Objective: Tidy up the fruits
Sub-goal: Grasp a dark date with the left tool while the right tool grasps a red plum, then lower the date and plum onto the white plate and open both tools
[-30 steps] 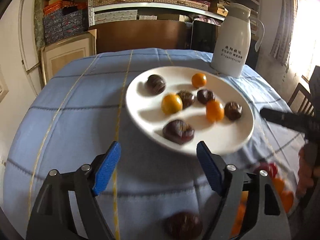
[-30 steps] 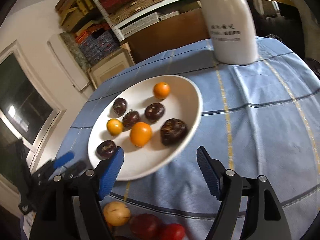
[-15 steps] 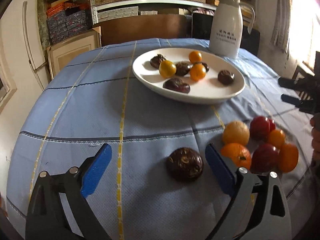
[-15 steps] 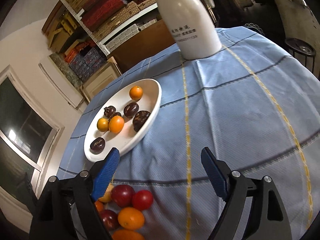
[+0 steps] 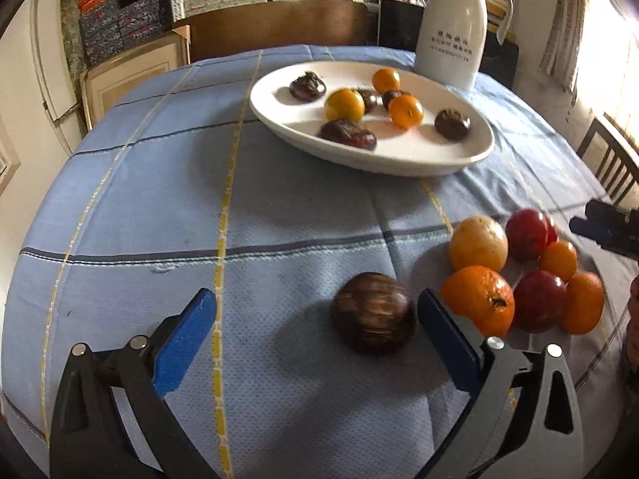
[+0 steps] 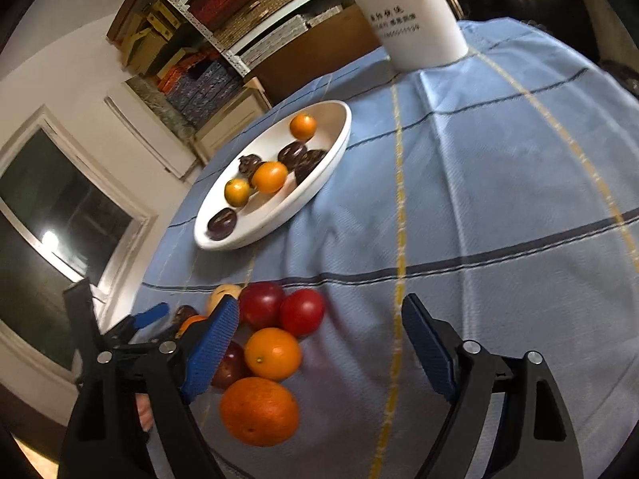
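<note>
The left tongs (image 5: 315,335) tilt steeply down over the counter (image 5: 279,207), jaws spread wide after just opening further. A round, dark brown fruit (image 5: 373,313) with a streaked matte skin lies between them at lower centre, just beside the right blue ribbed pad. The right tongs (image 6: 319,343) also slant downward, jaws apart after just narrowing, pinching nothing; glossy red and orange fruits (image 6: 275,353) cluster at lower left. A smooth white oval plate (image 5: 419,155) holds 7 small fruits on blue checked cloth.
</note>
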The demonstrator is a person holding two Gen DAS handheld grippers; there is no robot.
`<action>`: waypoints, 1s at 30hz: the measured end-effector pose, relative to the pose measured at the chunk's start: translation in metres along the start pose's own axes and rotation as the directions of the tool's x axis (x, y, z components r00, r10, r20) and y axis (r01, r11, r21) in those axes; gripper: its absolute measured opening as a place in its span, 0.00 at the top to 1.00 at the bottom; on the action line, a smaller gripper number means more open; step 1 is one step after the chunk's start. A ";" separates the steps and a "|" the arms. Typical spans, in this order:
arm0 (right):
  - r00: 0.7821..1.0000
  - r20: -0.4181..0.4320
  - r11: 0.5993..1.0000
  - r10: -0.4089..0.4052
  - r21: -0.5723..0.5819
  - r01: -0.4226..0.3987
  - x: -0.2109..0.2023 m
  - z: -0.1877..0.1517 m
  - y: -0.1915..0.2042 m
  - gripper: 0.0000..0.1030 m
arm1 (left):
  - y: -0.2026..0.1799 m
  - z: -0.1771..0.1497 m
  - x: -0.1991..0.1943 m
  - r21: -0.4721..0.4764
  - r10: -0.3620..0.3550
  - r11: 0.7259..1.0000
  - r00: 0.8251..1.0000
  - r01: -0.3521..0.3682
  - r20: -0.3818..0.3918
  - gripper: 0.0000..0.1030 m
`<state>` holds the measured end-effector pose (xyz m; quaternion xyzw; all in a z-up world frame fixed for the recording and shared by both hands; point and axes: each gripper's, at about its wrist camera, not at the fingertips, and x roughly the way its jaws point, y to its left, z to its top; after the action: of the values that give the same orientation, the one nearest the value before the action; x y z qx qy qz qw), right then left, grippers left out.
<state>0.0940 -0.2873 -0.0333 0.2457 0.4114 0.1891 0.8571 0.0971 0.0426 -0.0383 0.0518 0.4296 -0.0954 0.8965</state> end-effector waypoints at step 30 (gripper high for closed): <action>0.999 -0.031 0.999 0.025 0.023 -0.025 0.021 -0.001 0.010 0.74 | -0.003 0.001 -0.007 0.003 -0.051 0.999 0.998 0.051 0.040 0.60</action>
<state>0.1046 -0.2680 -0.0414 0.2574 0.4239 0.1990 0.8453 0.0935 0.0401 -0.0323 0.0399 0.4125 -0.1197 0.9022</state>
